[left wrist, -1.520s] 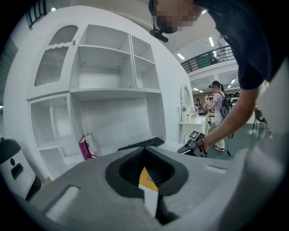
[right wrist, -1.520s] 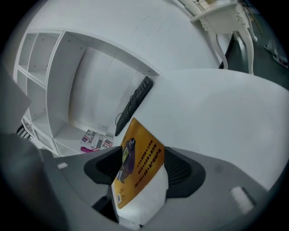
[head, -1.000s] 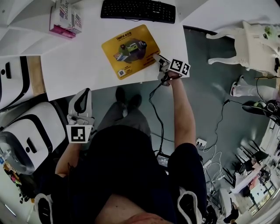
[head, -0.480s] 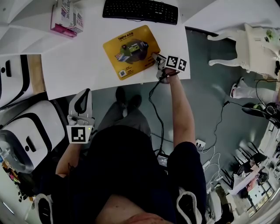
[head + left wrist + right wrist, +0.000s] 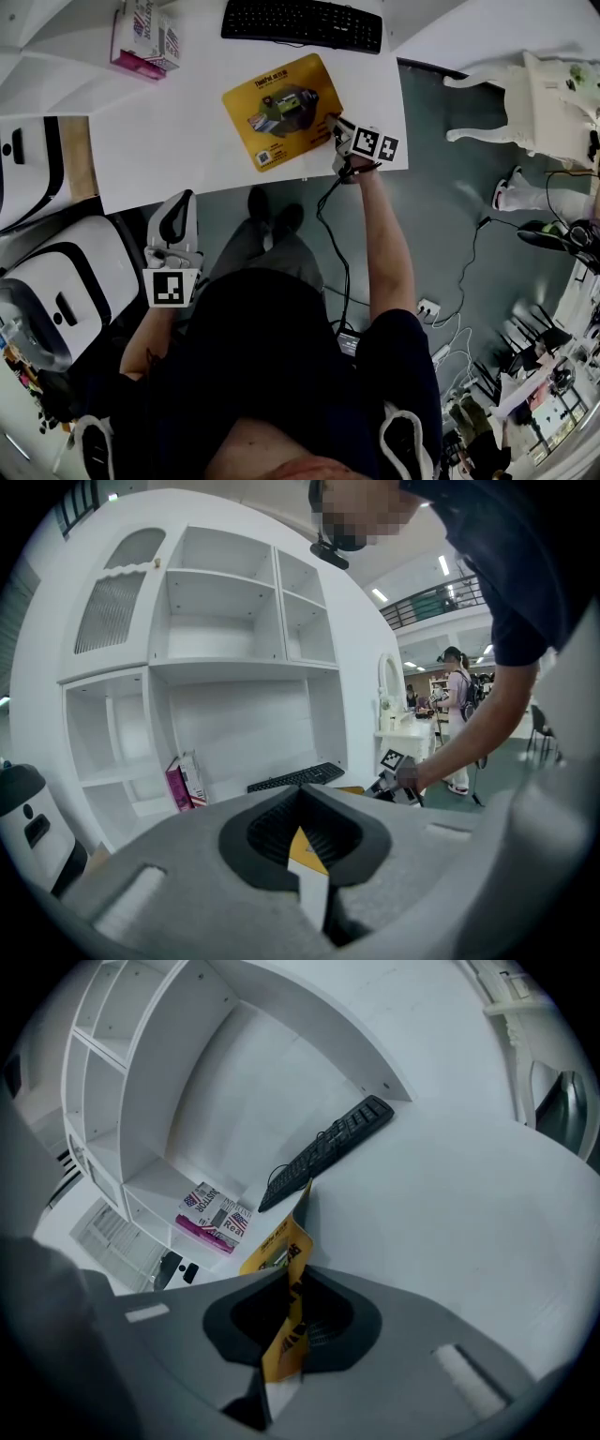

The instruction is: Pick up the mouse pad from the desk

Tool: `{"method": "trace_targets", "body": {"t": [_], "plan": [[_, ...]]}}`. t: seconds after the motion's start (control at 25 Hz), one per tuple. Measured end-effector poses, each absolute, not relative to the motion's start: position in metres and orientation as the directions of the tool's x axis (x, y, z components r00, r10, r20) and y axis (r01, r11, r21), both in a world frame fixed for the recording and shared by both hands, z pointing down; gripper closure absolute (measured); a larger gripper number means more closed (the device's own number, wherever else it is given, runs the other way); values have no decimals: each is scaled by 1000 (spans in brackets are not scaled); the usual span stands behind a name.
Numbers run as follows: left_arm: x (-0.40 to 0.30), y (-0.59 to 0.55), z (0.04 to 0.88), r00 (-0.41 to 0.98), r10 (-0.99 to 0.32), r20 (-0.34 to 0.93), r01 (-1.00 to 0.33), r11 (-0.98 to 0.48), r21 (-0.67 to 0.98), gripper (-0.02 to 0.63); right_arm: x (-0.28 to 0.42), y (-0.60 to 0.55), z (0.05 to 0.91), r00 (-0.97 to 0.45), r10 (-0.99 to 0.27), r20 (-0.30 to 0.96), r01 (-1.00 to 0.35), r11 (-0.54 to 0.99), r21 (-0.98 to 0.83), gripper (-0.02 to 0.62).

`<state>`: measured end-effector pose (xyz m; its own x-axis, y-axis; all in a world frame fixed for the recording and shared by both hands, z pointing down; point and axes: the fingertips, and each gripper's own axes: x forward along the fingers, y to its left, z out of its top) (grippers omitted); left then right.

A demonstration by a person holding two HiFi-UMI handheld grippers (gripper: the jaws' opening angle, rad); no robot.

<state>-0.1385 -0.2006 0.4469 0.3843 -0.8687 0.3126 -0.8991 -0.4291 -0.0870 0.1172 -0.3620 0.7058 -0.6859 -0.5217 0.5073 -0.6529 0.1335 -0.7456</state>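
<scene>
Right gripper view: mouse pad (image 5: 284, 1252) between jaws

There is one table (image 5: 178, 155). On it are one yellow mouse pad (image 5: 281, 110), one black keyboard (image 5: 302, 22) at 12 o'clock and one pink and white box (image 5: 143, 37) at 11 o'clock. There are two tools: the left tool (image 5: 174, 201) at 9 o'clock and the right tool (image 5: 331, 123).
</scene>
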Motion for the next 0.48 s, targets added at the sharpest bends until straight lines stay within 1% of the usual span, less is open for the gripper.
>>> {"method": "trace_targets", "body": {"t": [0.2, 0.36, 0.48], "plan": [[-138, -201, 444, 388, -873, 296, -899, -430, -87, 606, 112, -356, 688, -688, -543, 481, -656, 183, -732, 576], [-138, -199, 442, 388, -874, 291, -899, -428, -87, 606, 105, -351, 673, -706, -557, 438, -626, 201, -754, 577], [-138, -196, 442, 388, -872, 298, -899, -429, -88, 606, 101, -347, 662, -710, -561, 425, -633, 245, -735, 577]]}}
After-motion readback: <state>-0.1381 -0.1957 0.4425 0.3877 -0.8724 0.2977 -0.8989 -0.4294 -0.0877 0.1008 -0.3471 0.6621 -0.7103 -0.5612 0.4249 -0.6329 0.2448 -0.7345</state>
